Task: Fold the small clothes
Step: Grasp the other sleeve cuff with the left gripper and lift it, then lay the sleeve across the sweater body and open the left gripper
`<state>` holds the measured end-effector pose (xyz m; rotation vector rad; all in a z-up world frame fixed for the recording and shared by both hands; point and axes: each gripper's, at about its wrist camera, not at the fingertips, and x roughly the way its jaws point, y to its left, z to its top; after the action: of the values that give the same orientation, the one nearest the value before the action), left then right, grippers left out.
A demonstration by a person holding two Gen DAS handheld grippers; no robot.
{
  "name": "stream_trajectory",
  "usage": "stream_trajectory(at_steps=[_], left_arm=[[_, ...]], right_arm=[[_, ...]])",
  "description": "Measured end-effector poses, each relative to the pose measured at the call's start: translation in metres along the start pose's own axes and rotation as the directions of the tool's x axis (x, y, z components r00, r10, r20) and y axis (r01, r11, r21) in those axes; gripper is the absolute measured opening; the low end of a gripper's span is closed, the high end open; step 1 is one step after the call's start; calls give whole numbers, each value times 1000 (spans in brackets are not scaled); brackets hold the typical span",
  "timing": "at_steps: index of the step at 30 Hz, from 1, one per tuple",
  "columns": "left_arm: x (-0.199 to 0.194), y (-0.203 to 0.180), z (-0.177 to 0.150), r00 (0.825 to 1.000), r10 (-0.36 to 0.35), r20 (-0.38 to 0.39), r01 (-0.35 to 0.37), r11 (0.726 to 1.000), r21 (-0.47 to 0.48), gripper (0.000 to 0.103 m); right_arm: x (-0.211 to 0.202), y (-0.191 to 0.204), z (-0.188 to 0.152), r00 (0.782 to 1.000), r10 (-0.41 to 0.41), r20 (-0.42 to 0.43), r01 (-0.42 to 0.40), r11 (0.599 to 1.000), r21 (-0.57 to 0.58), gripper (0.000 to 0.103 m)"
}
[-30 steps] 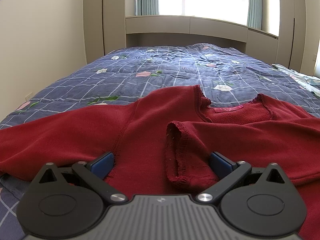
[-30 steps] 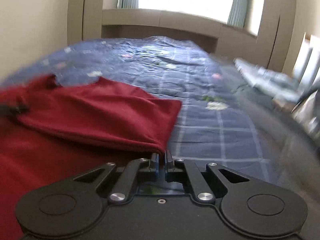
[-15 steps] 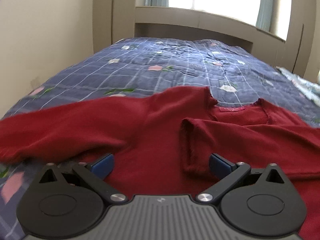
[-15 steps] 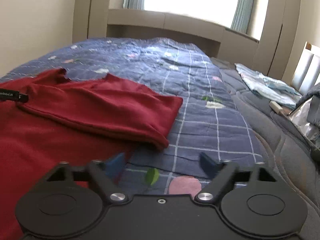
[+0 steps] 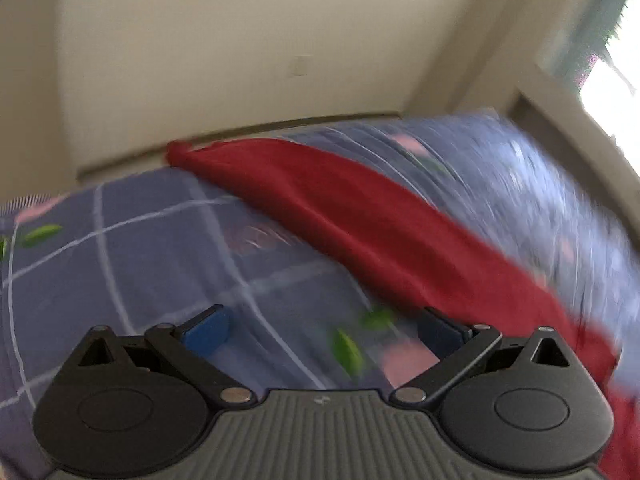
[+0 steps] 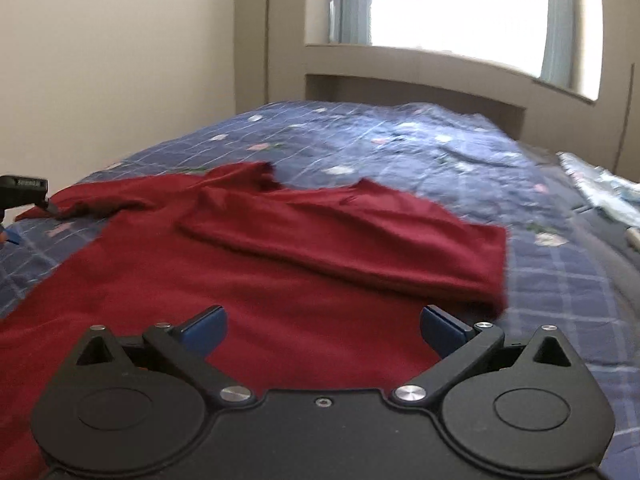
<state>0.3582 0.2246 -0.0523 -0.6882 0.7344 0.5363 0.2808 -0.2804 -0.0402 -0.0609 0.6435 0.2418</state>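
Right gripper (image 6: 322, 326) jaws have just been opening, now wide and empty over the red sweater (image 6: 248, 280). Left gripper (image 5: 320, 326) swung aside, jaws open, empty, toward the outstretched sleeve (image 5: 320, 208) on the bed (image 5: 120, 264).

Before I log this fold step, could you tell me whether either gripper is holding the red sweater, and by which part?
Nothing is held. The right gripper stands wide open above the red sweater, its jaws having just opened, and the left gripper is open over the quilt.
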Motion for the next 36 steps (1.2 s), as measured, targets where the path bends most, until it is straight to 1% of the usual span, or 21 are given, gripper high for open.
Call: stream_trajectory(at_steps=[3,4,6,7,8,9,10,11,13,14,17,20,22,24,25,26,27,30,32,34,36], left_arm=[[4,24,21,993,-102,58,109,983,-145,103],[8,32,27,987,-139,77,152,965,-212,103],[16,43,35,979,-175,104,200,923,-330,102],[18,49,38,975,-185,125,219,902,-372,102],[20,51,40,972,-187,142,229,888,-398,98],[21,52,42,970,-182,159,233,879,-417,93],[23,54,43,969,-178,172,237,872,-429,82],[27,55,44,970,-174,172,233,867,-439,67],[35,58,42,973,-169,158,224,862,-456,52],[37,60,40,973,-164,160,221,860,-460,49],[43,67,36,965,-179,191,251,839,-482,49],[48,70,36,965,-160,208,246,821,-515,50],[48,72,40,967,-136,213,229,828,-512,49],[48,65,41,973,-97,211,191,852,-488,37],[45,59,41,974,-74,216,170,866,-471,20],[44,54,42,974,-51,221,148,883,-446,11],[42,46,44,970,-35,239,134,902,-411,10],[28,15,52,949,-34,314,126,953,-277,7],[17,-17,58,926,-62,373,127,980,-155,7],[7,-48,64,903,-124,410,157,986,-47,7],[-8,-83,64,871,-218,440,203,976,83,7]], right_arm=[[6,12,-5,1000,11,-18,-11,1000,19,102],[7,16,-7,1000,13,-23,-12,1000,26,102],[11,20,-12,999,12,-32,-11,999,33,102],[13,21,-14,999,9,-38,-8,999,37,102],[15,23,-17,999,6,-45,-4,999,43,102],[17,23,-20,999,6,-52,-3,999,48,102],[19,24,-22,998,7,-62,-3,999,53,102],[21,24,-24,998,8,-67,-4,998,60,102],[23,21,-26,998,13,-65,-8,997,71,102],[23,20,-26,998,18,-67,-13,997,78,102],[24,17,-27,997,31,-71,-24,995,93,102],[24,16,-28,997,35,-71,-28,995,98,103],[24,16,-29,997,33,-69,-27,995,96,103],[24,17,-30,997,30,-67,-24,995,92,103],[24,17,-30,997,31,-66,-24,996,91,103],[23,17,-30,997,31,-65,-25,995,92,103],[24,17,-30,997,32,-65,-26,995,93,103],[23,16,-31,997,38,-62,-31,994,100,103],[23,16,-32,998,39,-58,-33,994,102,103],[22,15,-32,998,40,-53,-34,994,103,103],[21,13,-33,998,44,-48,-38,993,108,103]])
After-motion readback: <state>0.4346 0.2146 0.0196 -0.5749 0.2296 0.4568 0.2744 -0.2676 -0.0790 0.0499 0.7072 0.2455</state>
